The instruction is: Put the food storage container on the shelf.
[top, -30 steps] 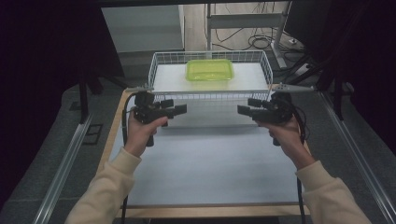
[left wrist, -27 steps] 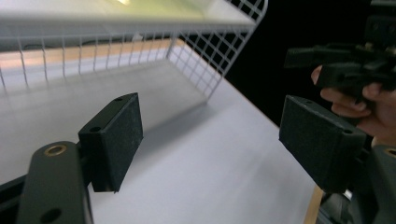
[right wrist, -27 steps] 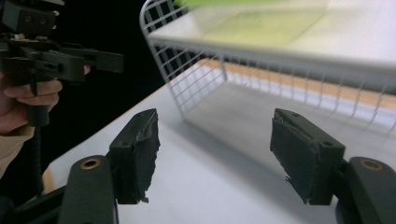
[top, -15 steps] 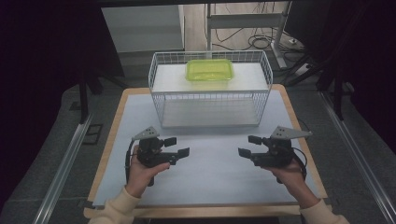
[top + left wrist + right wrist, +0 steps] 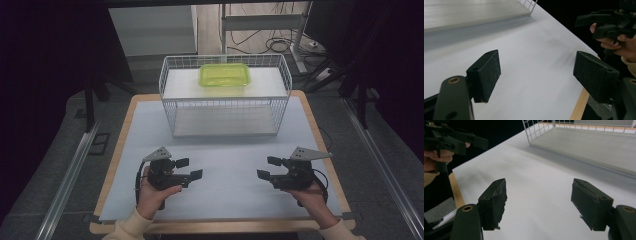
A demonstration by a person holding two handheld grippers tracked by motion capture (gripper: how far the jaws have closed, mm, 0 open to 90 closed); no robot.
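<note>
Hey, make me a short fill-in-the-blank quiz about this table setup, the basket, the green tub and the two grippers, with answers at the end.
1. The green container sits on the ______ shelf of the white wire basket.
2. The left gripper and right gripper both have their jaws ______, holding nothing.
3. The two grippers point ______ each other above the white table mat.
4. The basket's lower shelf is ______.

Missing words: top; open; toward; empty
</note>
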